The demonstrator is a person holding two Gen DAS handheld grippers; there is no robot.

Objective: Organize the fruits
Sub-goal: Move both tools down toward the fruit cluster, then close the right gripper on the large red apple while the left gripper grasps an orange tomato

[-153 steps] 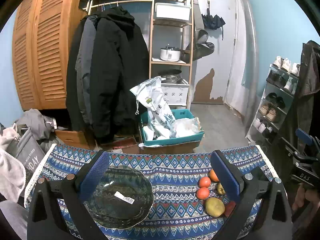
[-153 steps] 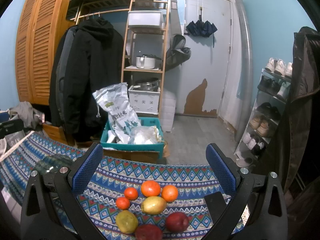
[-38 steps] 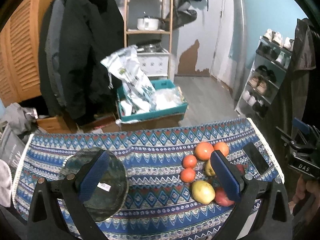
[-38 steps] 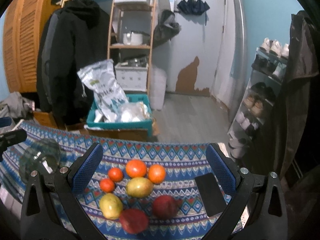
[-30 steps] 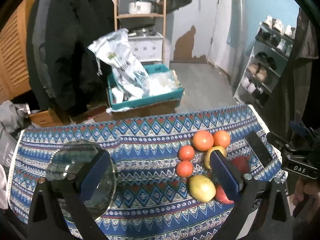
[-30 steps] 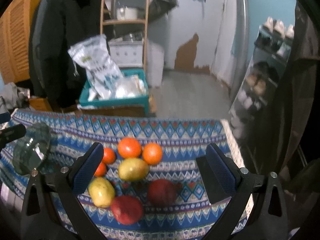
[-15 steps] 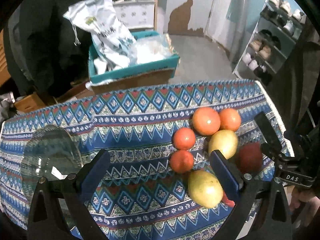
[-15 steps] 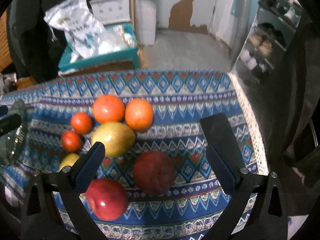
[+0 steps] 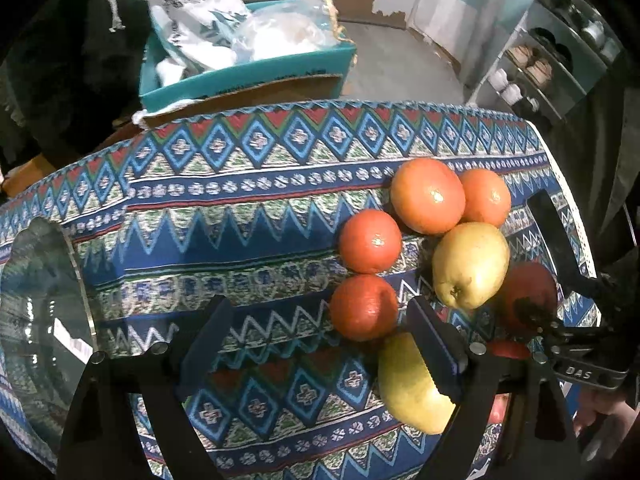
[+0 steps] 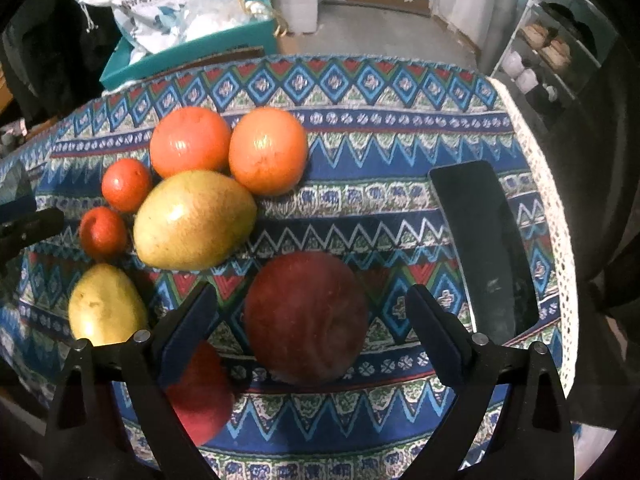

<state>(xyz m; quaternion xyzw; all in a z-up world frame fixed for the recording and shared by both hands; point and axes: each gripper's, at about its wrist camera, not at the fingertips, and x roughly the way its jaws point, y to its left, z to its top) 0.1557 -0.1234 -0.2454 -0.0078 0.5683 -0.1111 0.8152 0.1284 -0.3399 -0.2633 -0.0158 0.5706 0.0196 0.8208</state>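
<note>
Several fruits lie grouped on the patterned tablecloth (image 9: 256, 216). My right gripper (image 10: 308, 320) is open, its fingers either side of a dark red apple (image 10: 306, 322). Around it lie a yellow-green pear (image 10: 192, 220), two oranges (image 10: 268, 150), two small tangerines (image 10: 126, 184), a second pear (image 10: 104, 304) and a second red apple (image 10: 200, 392). My left gripper (image 9: 320, 340) is open and empty above the cloth, just left of a tangerine (image 9: 362, 306) and a pear (image 9: 412, 388). A glass bowl (image 9: 36, 300) sits at the far left.
A black phone (image 10: 484, 248) lies on the cloth at the right, near the lace edge. Beyond the table's far edge stands a teal box (image 9: 248, 68) with bags. A shoe rack (image 9: 560, 52) is at the right.
Both grippers have moved forward and down toward the fruits. The right one now straddles the dark red apple. The left one has shifted right, away from the bowl.
</note>
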